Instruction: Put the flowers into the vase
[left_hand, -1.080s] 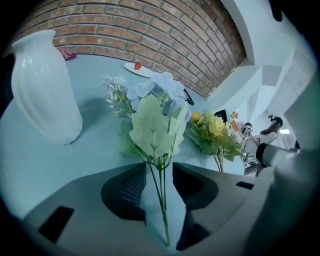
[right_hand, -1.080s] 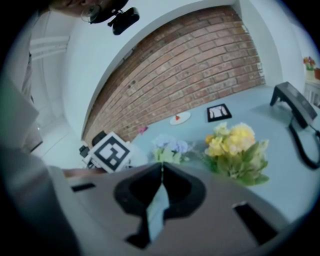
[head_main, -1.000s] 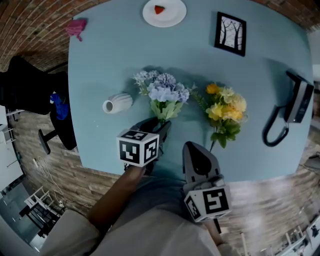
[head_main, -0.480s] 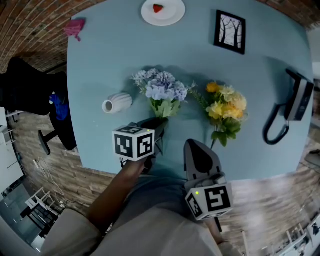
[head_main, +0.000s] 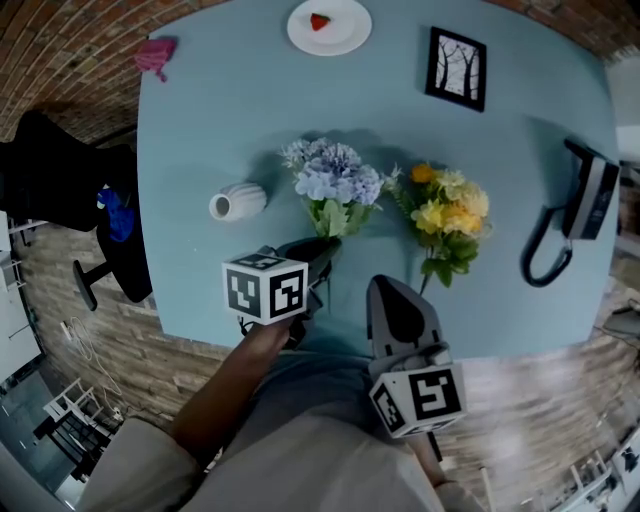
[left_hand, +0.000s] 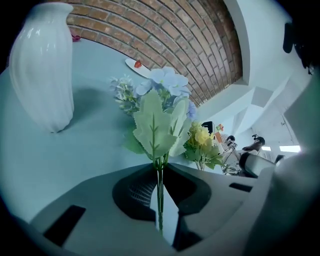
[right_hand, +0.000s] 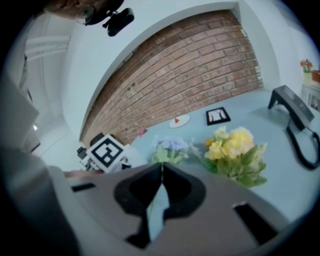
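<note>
Head view: the left gripper (head_main: 320, 250) is reaching onto the blue bench (head_main: 230, 110), its jaws at the stem end of the blue flowers (head_main: 335, 178). The blue heads are pointing away from the person, toward the far edge. The white vase (head_main: 238, 203) is lying on its side just left of the blue flowers, apart from them, mouth turned left. The yellow flowers (head_main: 450, 210) are lying to the right of the blue ones, the two bunches nearly touching at the heads. The right gripper (head_main: 388, 287) is hovering by the near edge, close to the yellow stems but not touching. Farther back a white plate (head_main: 345, 30) is carrying a red piece (head_main: 319, 21); a picture frame (head_main: 458, 67) is sitting to its right, a black device (head_main: 592, 200) with a cable at the right edge, and a pink thing (head_main: 155, 55) at the far left corner.

Left gripper view: the jaws have just been closing and are now pinching the thin green stems (left_hand: 160, 192) of the blue flowers between the tips. Leaves and blue heads are rising straight ahead; the vase is looming at upper left. Whether the bunch is off the bench, cannot tell.

Right gripper view: the jaws are pressing together, tips meeting, nothing between them. The yellow flowers are lying ahead to the right, the blue ones beyond the tips, and the left gripper's marker cube (right_hand: 106, 151) is showing at left.
</note>
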